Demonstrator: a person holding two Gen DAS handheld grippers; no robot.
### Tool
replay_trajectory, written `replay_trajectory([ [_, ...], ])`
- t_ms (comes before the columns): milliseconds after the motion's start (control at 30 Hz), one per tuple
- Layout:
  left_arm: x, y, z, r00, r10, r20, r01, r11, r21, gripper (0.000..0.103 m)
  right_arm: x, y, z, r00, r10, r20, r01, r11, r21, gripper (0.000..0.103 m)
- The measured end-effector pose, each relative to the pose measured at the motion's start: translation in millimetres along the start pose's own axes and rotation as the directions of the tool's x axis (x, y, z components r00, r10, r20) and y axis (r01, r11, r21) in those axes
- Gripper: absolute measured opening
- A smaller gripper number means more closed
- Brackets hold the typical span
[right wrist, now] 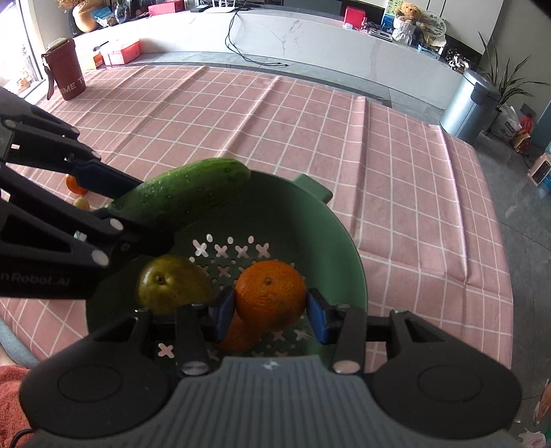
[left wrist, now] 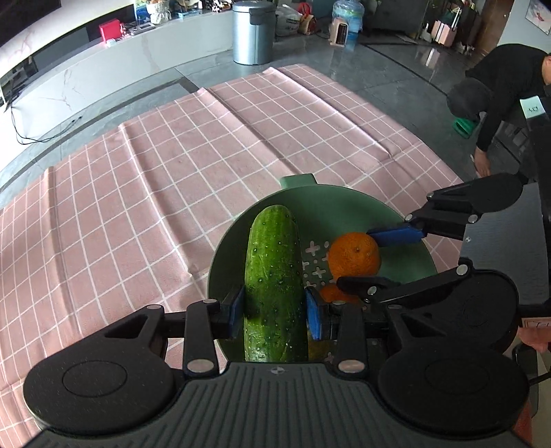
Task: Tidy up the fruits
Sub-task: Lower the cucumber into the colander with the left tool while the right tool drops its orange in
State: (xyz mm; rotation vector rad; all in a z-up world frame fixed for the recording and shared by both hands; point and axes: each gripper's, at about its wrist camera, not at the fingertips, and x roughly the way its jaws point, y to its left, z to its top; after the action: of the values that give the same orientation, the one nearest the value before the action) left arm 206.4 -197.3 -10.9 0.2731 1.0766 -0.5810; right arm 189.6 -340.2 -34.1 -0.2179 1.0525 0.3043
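A green colander (left wrist: 396, 272) (right wrist: 310, 220) stands on the pink checked cloth. My left gripper (left wrist: 275, 312) is shut on a green cucumber (left wrist: 273, 275) (right wrist: 186, 193) and holds it over the colander's left side. My right gripper (right wrist: 270, 312) is shut on an orange (right wrist: 270, 293) (left wrist: 354, 256) just above the colander's floor. A second orange (right wrist: 237, 336) (left wrist: 332, 294) lies under it. A green-yellow pear (right wrist: 172, 284) lies in the colander, to the left of the oranges.
On the cloth beyond the left gripper lie another orange (right wrist: 74, 184) and a small yellowish fruit (right wrist: 82, 202). A dark red cup (right wrist: 65, 69) stands at the far left corner. A person (left wrist: 509, 93) bends over at the right. A grey bin (left wrist: 253, 31) stands on the floor.
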Motion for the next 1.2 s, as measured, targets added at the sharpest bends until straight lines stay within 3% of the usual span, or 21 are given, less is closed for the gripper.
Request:
replay_trajectory([
  [167,12,1,6,0.999,0.010,-0.035,-0.008,0.999,0.033,0.042,13,-2,10,1.000,0.014,-0.021,-0.014,1.000,-0.026,0.042],
  [433,27,13,9,0.996,-0.044,-0.077,0.044,0.999,0.008,0.042,36,-4,14,0.998,0.036,-0.057,-0.038,0.998,-0.047,0.042],
  [500,27,14,9,0.997,-0.037,-0.063,0.038,0.999,0.003,0.044,40,-6,14,0.997,0.042,-0.064,-0.045,0.998,-0.039,0.042],
  [633,21,19,10,0.998,-0.045,-0.040,0.044,0.999,-0.022,0.056,42,-6,14,0.997,0.042,-0.066,-0.044,0.998,-0.036,0.043],
  [1000,-8,18,2,0.997,-0.068,0.045,0.070,0.997,-0.037,0.058,47,-3,20,0.998,0.014,-0.053,-0.015,1.000,-0.025,0.043],
  [1133,-20,18,-1,0.996,-0.059,0.065,0.061,0.997,-0.041,0.058,38,2,21,0.999,-0.003,-0.047,0.002,0.999,-0.033,0.054],
  [1200,-28,18,-3,0.996,-0.054,0.075,0.058,0.997,-0.048,0.058,31,5,21,0.999,-0.017,-0.043,0.015,0.999,-0.042,0.054],
])
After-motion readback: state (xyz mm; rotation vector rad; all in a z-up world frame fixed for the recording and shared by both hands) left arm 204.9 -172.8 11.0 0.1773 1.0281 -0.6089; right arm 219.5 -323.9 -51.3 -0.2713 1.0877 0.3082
